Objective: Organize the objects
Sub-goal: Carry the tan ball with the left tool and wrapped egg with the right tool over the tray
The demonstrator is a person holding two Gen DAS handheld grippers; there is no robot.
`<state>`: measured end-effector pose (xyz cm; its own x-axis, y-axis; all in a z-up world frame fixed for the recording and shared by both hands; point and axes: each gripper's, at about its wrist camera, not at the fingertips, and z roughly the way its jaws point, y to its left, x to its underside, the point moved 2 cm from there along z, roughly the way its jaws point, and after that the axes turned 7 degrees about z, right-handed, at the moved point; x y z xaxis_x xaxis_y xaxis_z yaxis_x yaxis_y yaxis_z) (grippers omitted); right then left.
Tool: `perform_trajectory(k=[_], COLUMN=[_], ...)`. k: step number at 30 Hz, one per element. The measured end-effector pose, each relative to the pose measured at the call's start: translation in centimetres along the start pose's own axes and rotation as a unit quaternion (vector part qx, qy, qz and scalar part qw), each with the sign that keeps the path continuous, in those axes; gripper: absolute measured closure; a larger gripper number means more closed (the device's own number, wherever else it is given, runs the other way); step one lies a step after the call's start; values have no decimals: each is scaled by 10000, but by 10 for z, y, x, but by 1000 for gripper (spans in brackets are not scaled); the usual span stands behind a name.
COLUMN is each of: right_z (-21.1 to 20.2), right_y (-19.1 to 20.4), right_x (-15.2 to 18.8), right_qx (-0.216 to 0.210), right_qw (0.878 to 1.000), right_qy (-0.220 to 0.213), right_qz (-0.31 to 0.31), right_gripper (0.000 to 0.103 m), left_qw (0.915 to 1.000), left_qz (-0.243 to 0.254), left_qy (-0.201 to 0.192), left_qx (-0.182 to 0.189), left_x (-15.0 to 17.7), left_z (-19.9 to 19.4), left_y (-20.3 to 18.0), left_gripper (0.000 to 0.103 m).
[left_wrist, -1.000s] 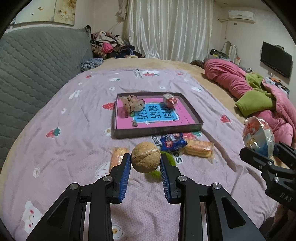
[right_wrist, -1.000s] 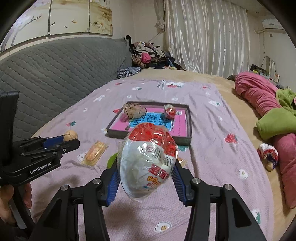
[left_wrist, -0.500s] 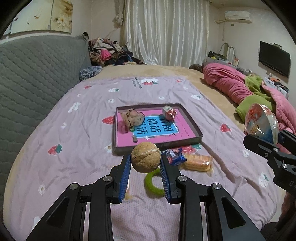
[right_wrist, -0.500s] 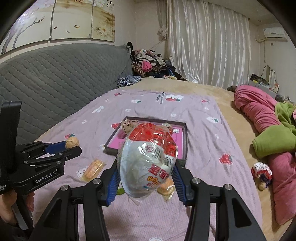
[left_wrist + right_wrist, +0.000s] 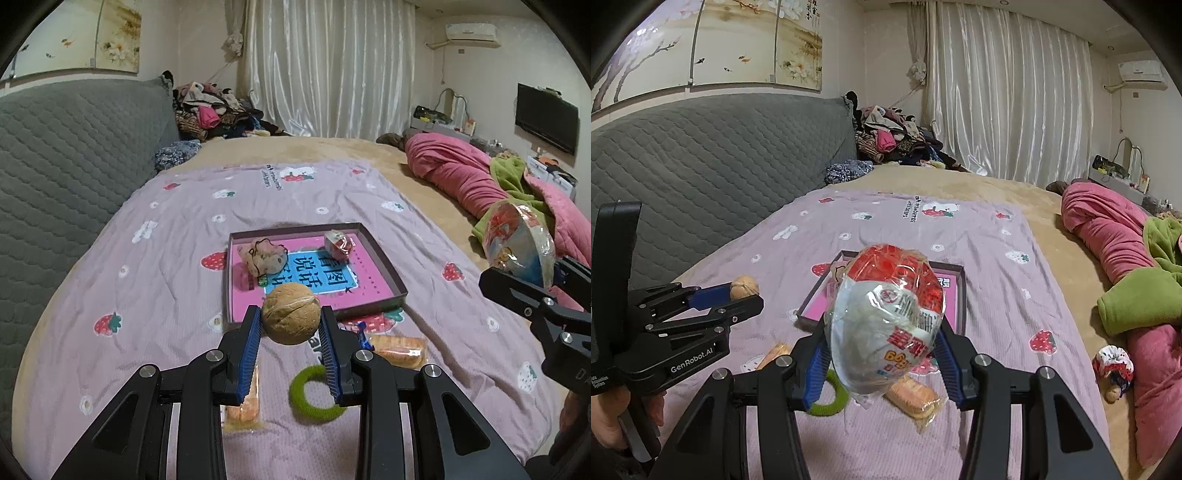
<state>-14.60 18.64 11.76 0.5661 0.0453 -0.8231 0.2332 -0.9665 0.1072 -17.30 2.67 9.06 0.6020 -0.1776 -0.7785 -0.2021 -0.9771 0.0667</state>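
Left wrist view: walnut (image 5: 290,314) pinched between the blue pads of the left gripper (image 5: 290,325), held in the air above the lilac strawberry-print sheet (image 5: 147,280).
Change, left view: the shallow box (image 5: 384,264) with its pink and blue card now sits farther below the gripper than a second ago; the green ring (image 5: 314,393) and wrapped biscuit pack (image 5: 397,350) now show under the fingers.
Left pose: gripper tilted downward toward the box.
Right wrist view: right gripper (image 5: 882,345) clamped on a plastic-wrapped red-and-white snack ball (image 5: 886,317), clear of the bed.
Change, right view: more of the sheet shows beneath than before; the box is now mostly hidden behind the ball.
Right pose: angled down; a hand (image 5: 607,415) grips the left gripper's handle at the left edge.
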Motion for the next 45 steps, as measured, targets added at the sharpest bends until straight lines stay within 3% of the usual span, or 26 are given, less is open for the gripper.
perform_trajectory(k=[45], right_z=[66], right_y=[-20], right_x=[-88], right_qx=[-121], right_qw=[9992], right_qy=[-343], right_qz=[170], right_gripper=[51], left_qw=[9995], left_qz=[-90], left_qy=[-226], left_qx=[-211], left_x=[-100], left_z=[74], left_y=[32], left_gripper=[71])
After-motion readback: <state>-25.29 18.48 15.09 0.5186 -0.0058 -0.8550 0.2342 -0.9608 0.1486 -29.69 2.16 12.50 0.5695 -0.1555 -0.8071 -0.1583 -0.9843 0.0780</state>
